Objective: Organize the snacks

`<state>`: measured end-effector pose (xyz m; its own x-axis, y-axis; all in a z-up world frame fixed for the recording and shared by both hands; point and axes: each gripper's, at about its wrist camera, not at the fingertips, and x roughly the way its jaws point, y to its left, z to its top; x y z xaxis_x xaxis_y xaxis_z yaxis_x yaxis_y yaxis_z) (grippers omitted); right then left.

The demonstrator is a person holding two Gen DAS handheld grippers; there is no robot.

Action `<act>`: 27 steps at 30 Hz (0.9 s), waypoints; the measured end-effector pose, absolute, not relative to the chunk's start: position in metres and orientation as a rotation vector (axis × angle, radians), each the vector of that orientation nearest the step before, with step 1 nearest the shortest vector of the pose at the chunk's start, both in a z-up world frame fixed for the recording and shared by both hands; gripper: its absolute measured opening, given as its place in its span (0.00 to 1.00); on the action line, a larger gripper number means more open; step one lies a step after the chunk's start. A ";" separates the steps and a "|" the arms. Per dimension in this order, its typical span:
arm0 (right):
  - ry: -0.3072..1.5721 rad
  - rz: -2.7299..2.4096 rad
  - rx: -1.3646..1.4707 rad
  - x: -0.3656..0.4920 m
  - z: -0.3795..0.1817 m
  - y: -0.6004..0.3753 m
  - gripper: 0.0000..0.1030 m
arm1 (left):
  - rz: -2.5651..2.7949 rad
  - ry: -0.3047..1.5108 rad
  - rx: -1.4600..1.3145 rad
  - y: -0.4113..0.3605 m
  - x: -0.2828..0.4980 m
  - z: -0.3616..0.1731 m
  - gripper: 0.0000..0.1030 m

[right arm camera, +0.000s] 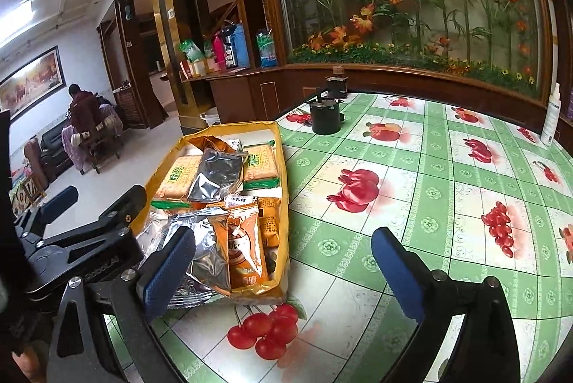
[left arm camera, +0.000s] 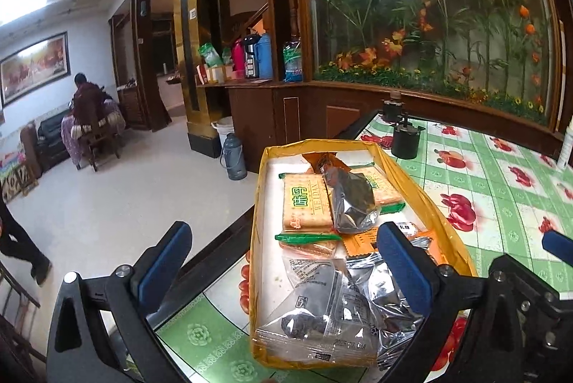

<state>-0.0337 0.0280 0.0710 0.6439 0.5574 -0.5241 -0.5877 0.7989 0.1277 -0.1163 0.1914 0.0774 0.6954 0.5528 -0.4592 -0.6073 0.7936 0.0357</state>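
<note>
A yellow tray holds several snack packets: cracker packs, a silver foil pack, clear packs of dark snacks and orange packs. It shows in the right wrist view too. My left gripper is open and empty above the tray's near end. My right gripper is open and empty over the tray's near right corner and the tablecloth.
The table has a green checked cloth with fruit prints. A black pot and a second one stand at the far side. A white bottle stands at the right edge. The table's left edge drops to the floor.
</note>
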 end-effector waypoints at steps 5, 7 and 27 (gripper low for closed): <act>0.572 0.613 -0.074 -0.036 0.071 0.028 0.98 | 0.724 0.455 -0.076 0.190 -0.115 0.071 1.00; 0.567 0.604 -0.086 -0.037 0.071 0.030 0.98 | 0.746 0.458 -0.058 0.188 -0.114 0.069 1.00; 0.566 0.600 -0.114 -0.043 0.070 0.037 0.98 | 0.749 0.475 -0.135 0.203 -0.121 0.068 1.00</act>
<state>-0.0430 0.0365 0.0702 0.6790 0.5026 -0.5352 -0.5634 0.8241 0.0590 -0.1211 0.2031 0.0684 0.6322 0.6228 -0.4609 -0.6826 0.7291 0.0490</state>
